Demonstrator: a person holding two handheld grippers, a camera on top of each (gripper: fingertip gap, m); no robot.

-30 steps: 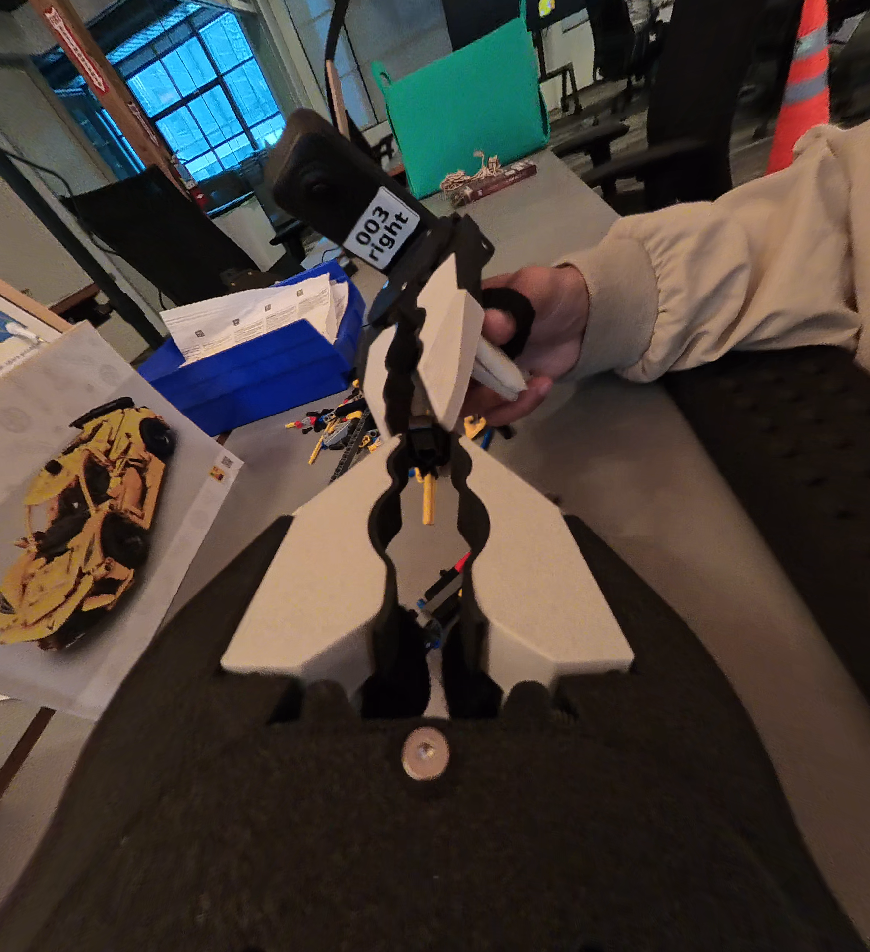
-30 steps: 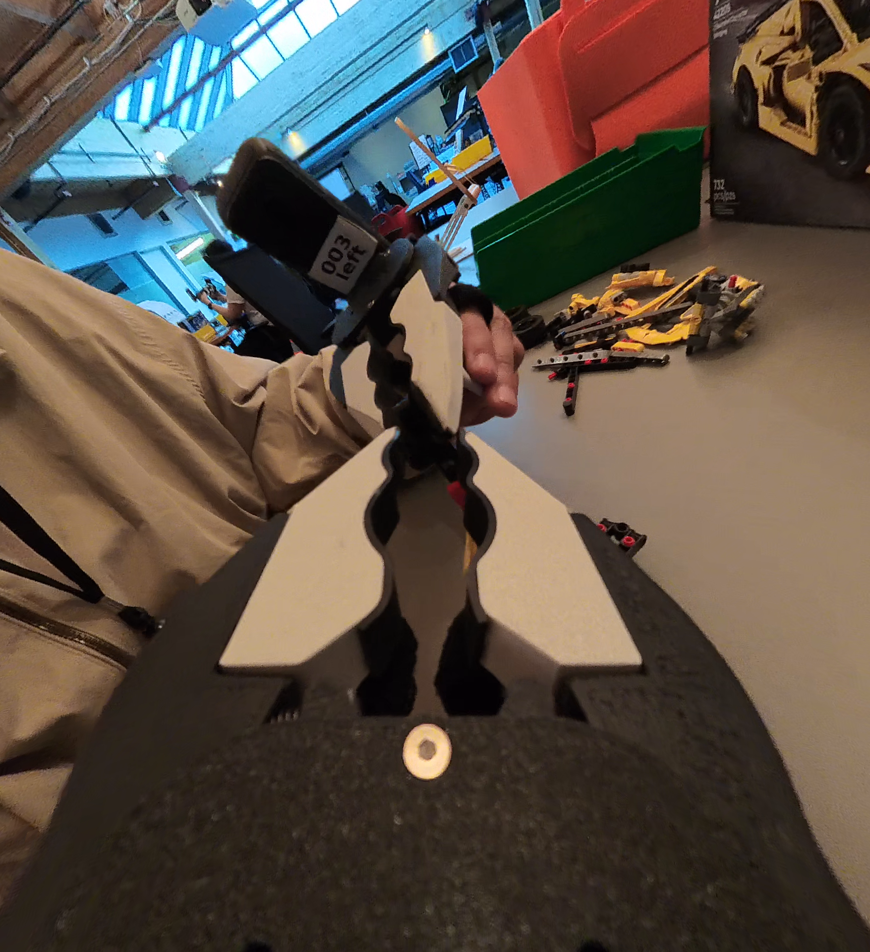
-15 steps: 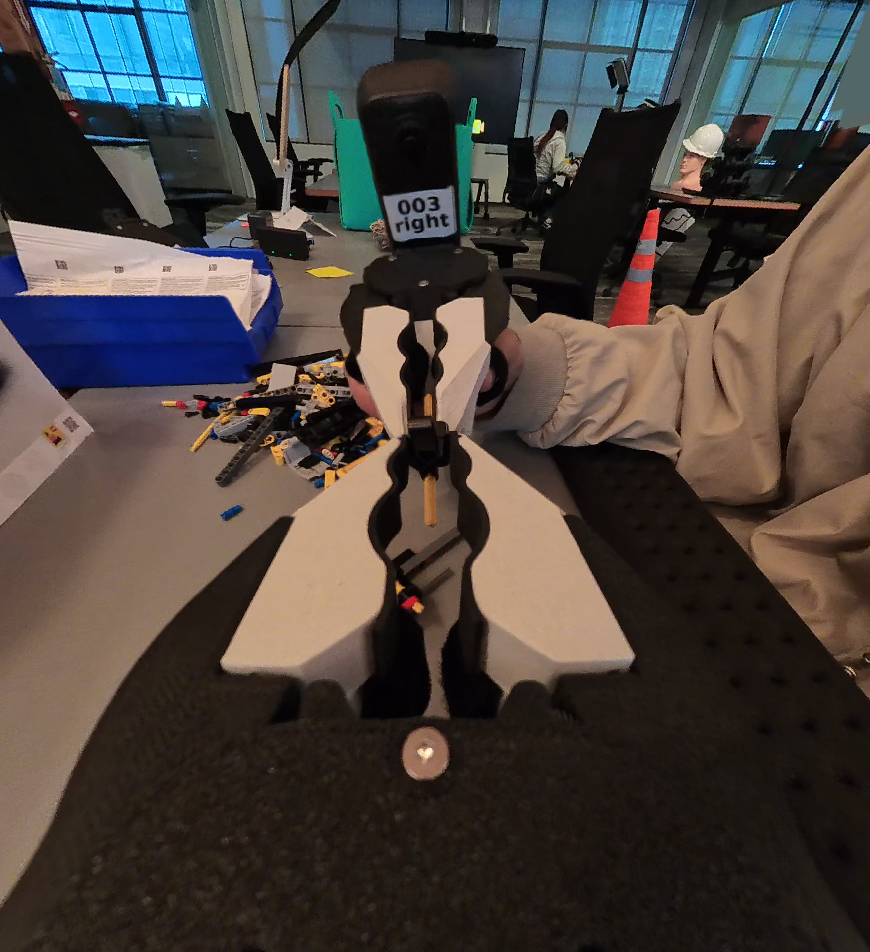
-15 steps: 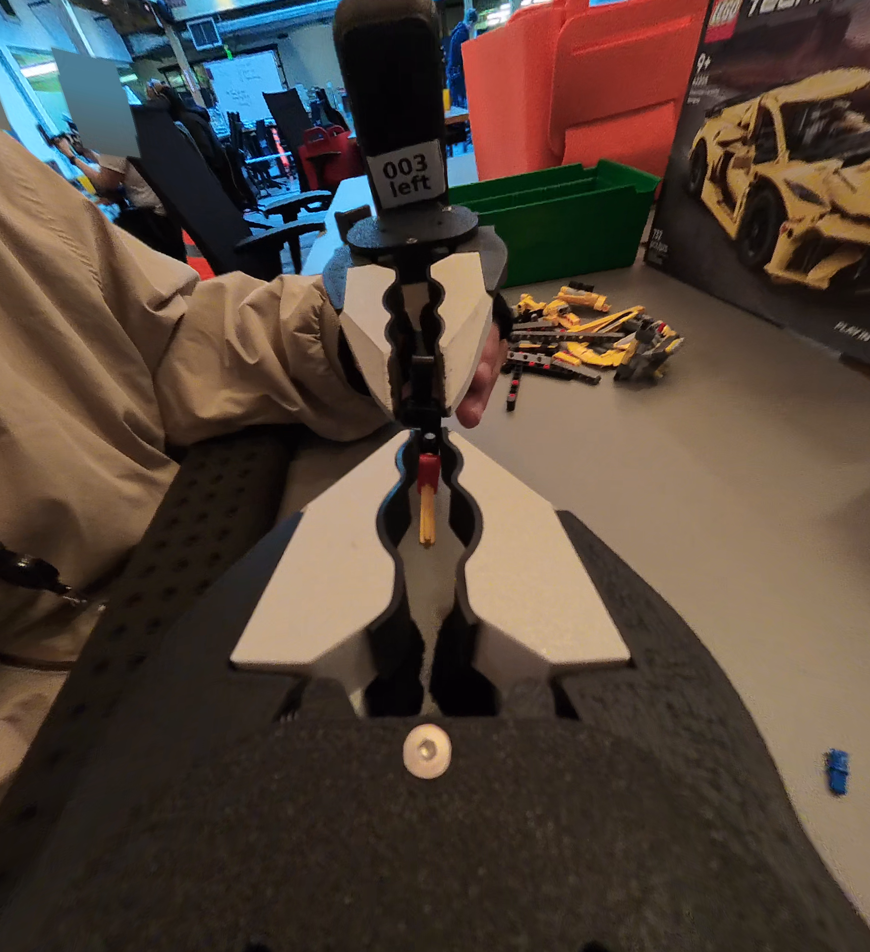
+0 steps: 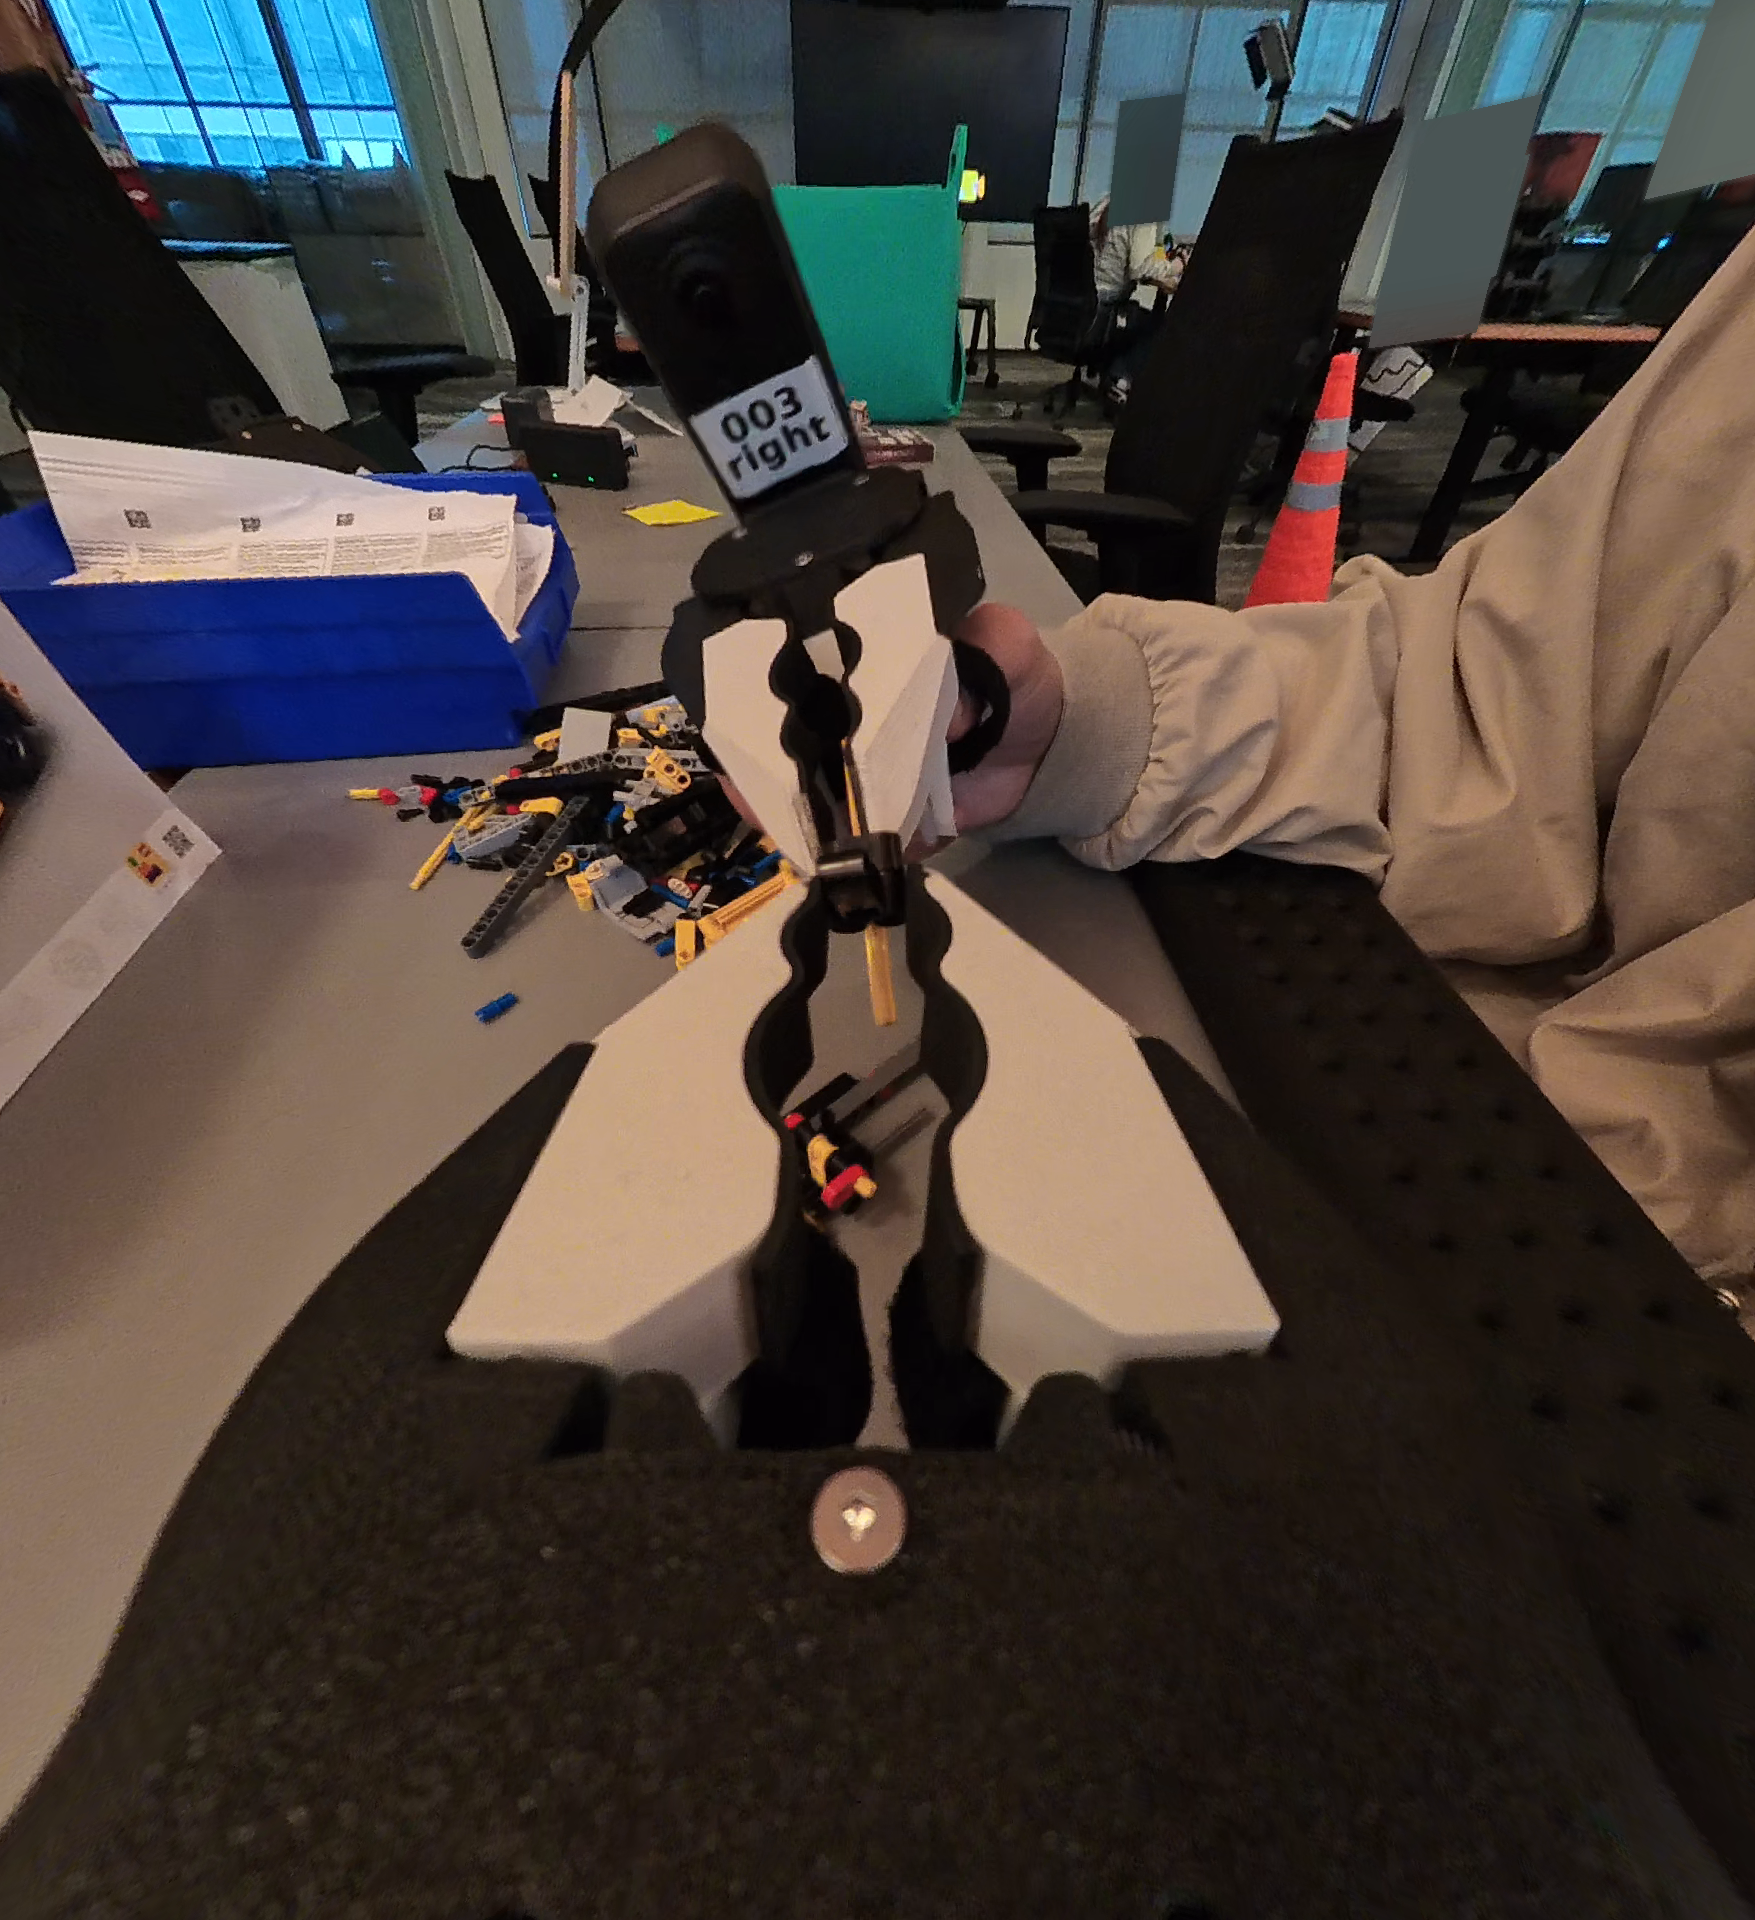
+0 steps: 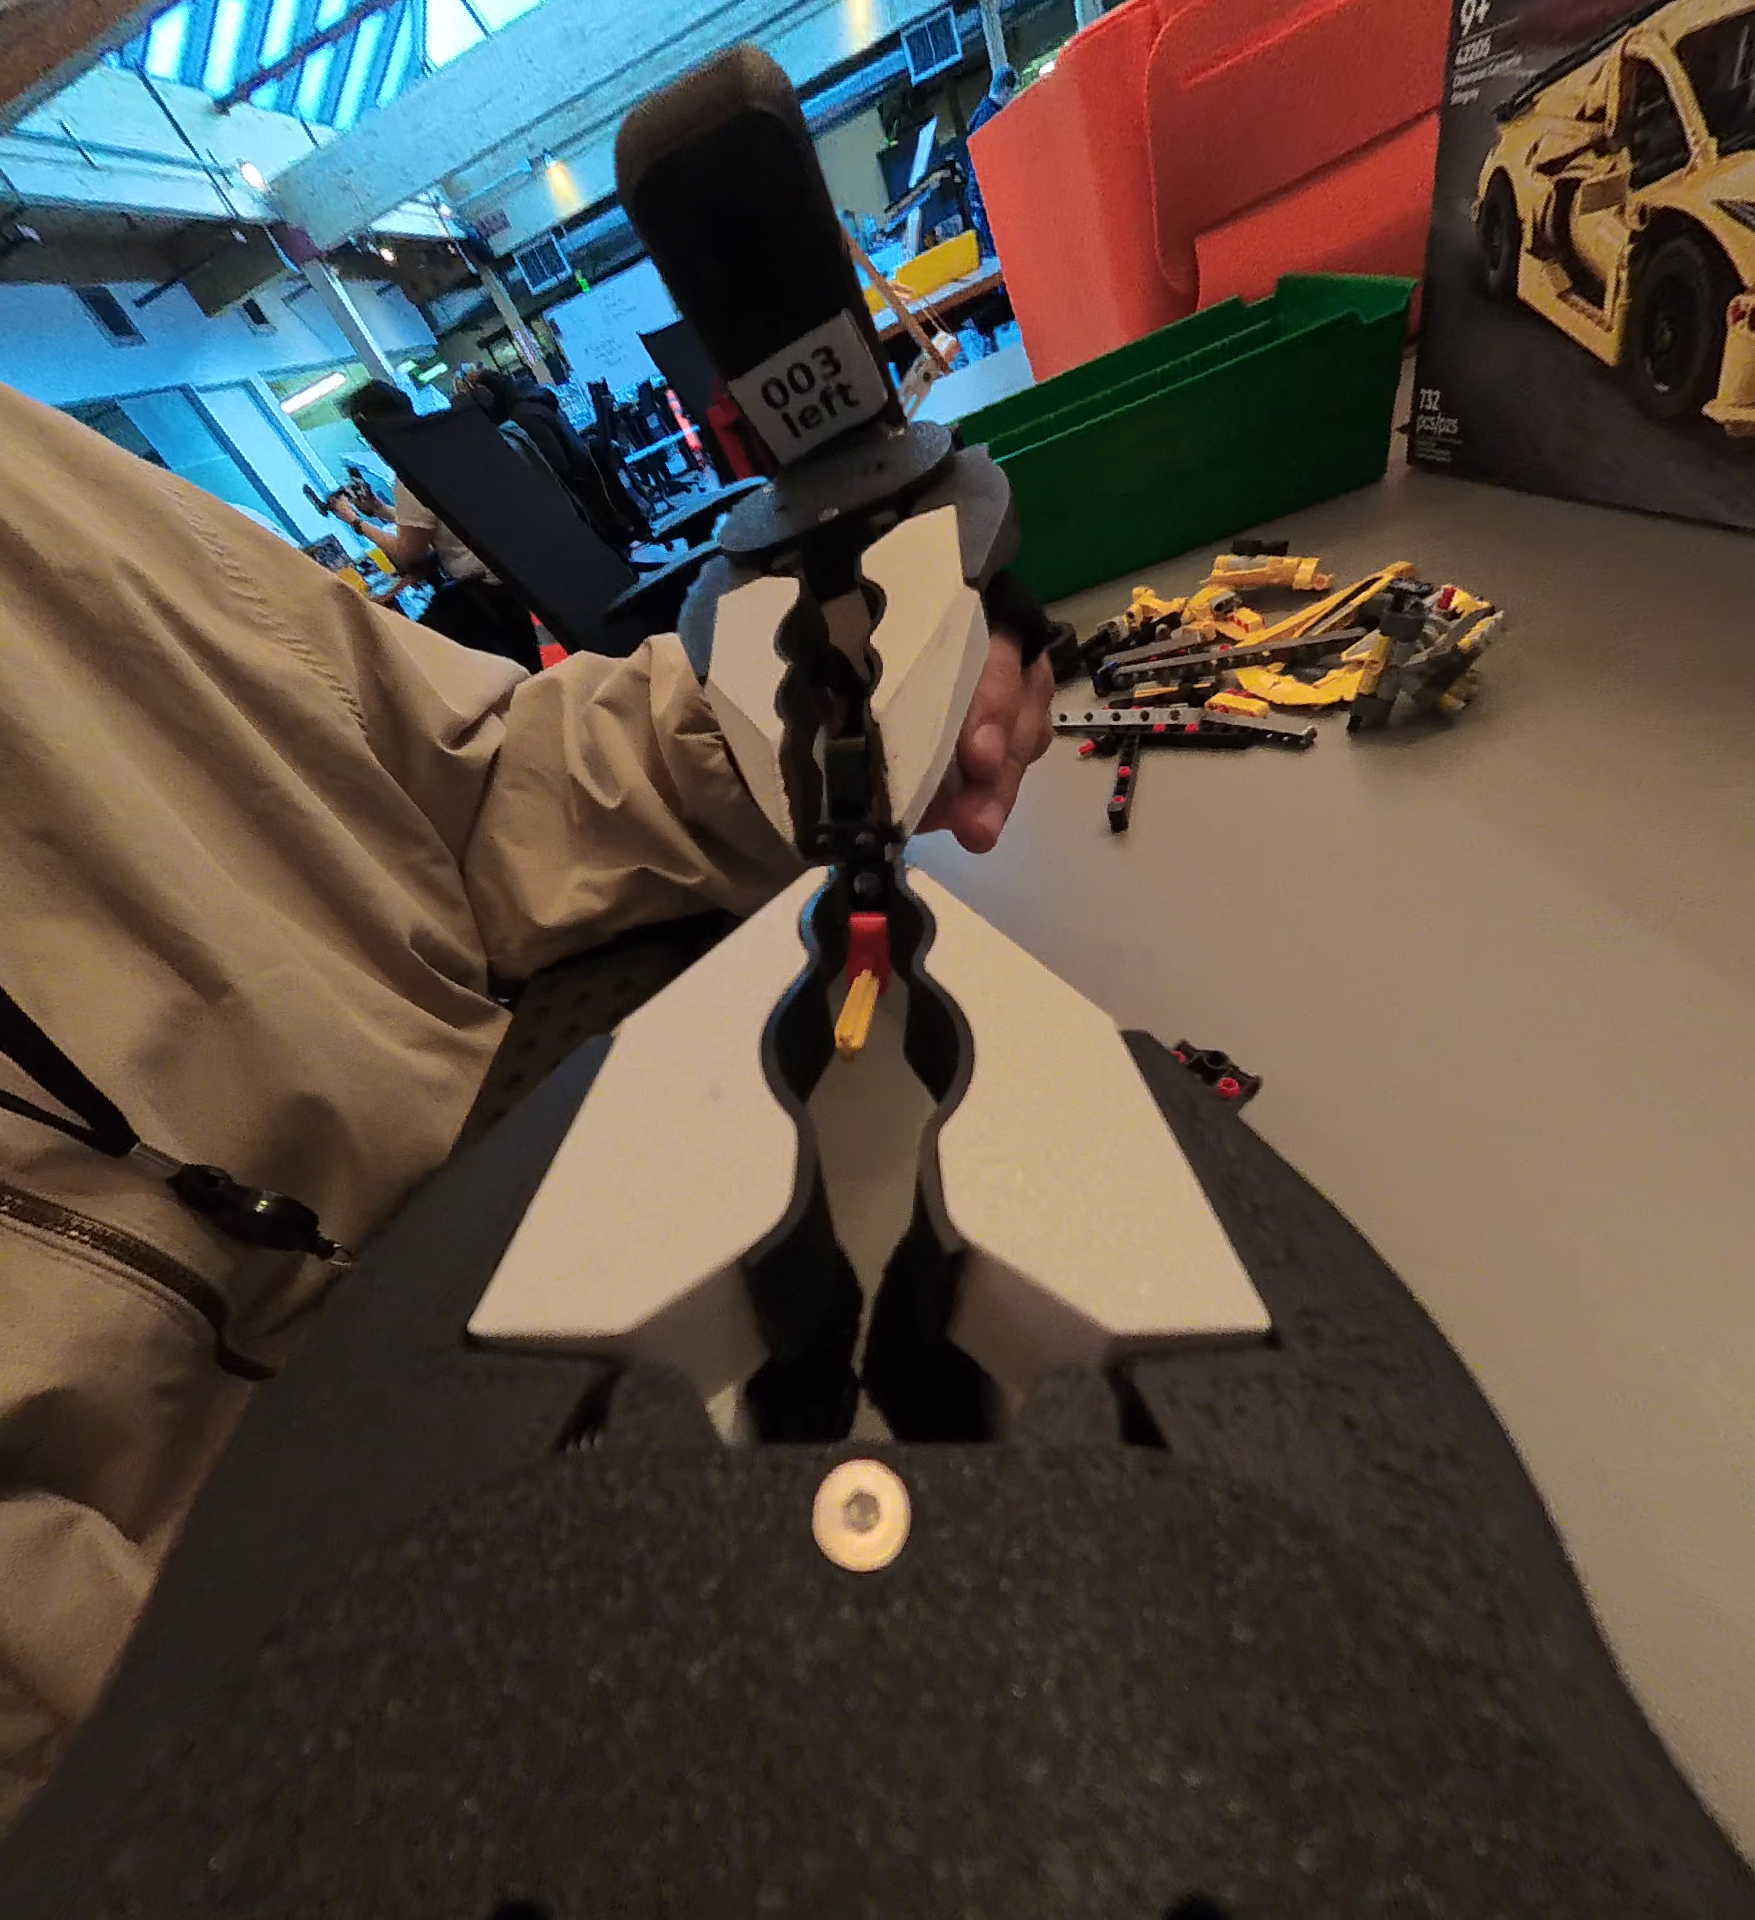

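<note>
My left gripper and my right gripper meet tip to tip above the grey table. The left gripper is shut on a small black connector. A yellow axle passes through the connector and hangs back between the left fingers. The right gripper faces it, held by a hand in a beige sleeve. In the right wrist view the right gripper is shut at its tips on the same small build. A red bush and a yellow axle end sit between its fingers. The left gripper is opposite.
A pile of loose bricks, a blue bin of papers and a blue pin lie beyond. A small build sits below the fingers. A yellow brick pile, green bin, car box and a black-red piece show. My two grippers' fingertips are within a few centimetres of each other. The blue pin lies around 20 cm away from my right fingertips.
Both views swung from a strong tilt to nearly level, then tilted slightly. The grippers stayed tip to tip on the small build. The yellow axle now leans a little.
</note>
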